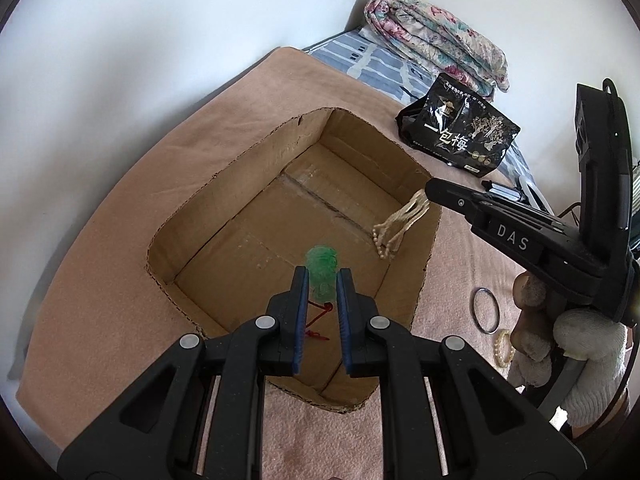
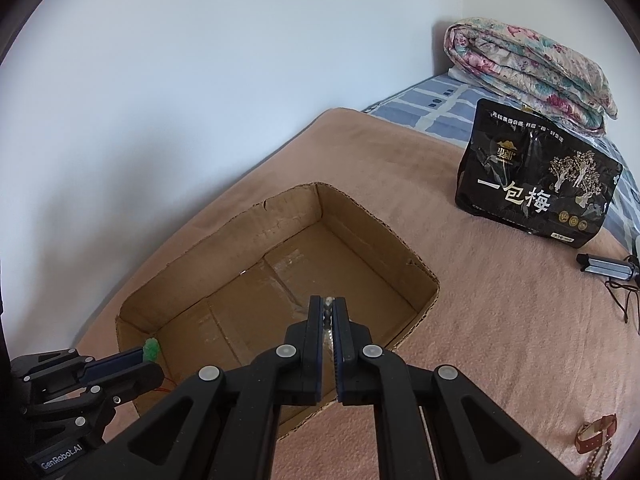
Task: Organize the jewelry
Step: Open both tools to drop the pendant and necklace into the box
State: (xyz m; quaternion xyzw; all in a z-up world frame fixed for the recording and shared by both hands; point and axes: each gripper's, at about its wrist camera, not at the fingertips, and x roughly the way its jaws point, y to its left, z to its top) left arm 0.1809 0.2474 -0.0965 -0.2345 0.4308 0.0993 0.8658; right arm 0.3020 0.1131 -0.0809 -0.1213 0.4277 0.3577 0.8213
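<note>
Your left gripper (image 1: 322,280) pinches the green bead bracelet (image 1: 321,270) over the near end of the cardboard box (image 1: 224,184). Your right gripper (image 2: 327,307) is squeezed on the pearl necklace (image 1: 396,224), dangling inside the box's right wall.

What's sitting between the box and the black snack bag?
Only bare pink blanket separates the cardboard box from the black snack bag; the right wrist view shows it best.
</note>
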